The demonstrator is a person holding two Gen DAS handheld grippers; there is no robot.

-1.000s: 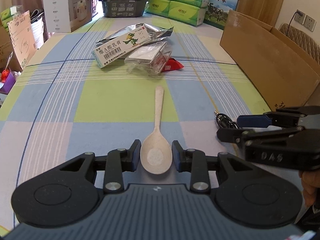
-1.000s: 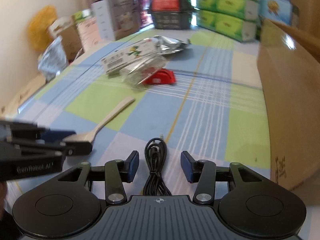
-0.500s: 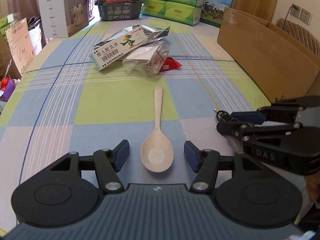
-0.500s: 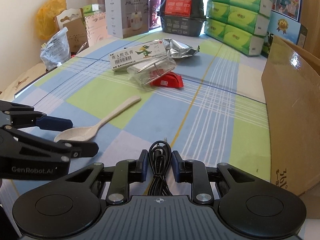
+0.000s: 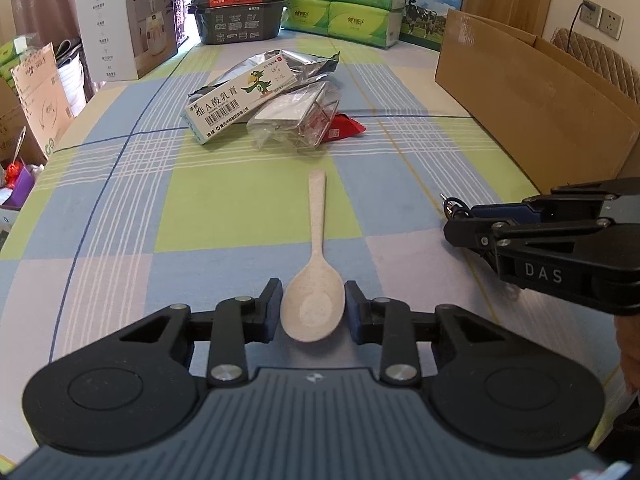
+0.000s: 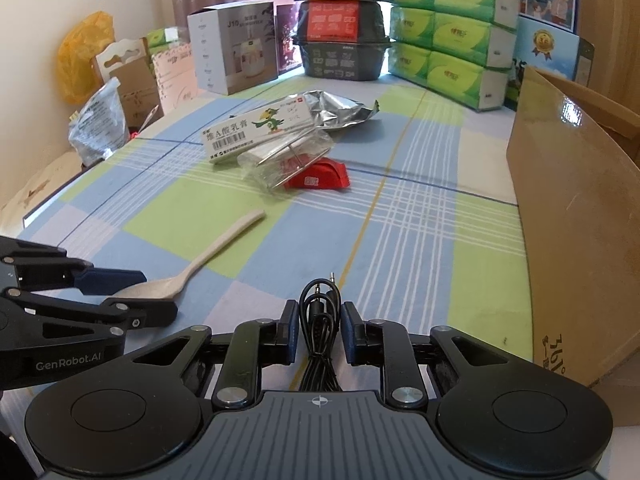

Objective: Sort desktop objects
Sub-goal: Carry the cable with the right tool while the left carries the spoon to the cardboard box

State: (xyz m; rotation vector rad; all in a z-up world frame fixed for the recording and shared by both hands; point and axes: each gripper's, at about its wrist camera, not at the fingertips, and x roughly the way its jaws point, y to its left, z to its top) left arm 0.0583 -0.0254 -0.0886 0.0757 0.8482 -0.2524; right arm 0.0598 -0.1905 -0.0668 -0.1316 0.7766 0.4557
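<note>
The black cable runs down under the right gripper's body, so its near end is hidden. In the left wrist view that gripper covers all but its far loop. The red packet lies mostly behind a clear plastic bag. The cardboard box is cut off at right.

The worktop wears a check of pale blue, lime green and lilac with white and dark blue lines. The spoon is speckled cream, the cable black, the wrapper red, the carton plain brown.
</note>
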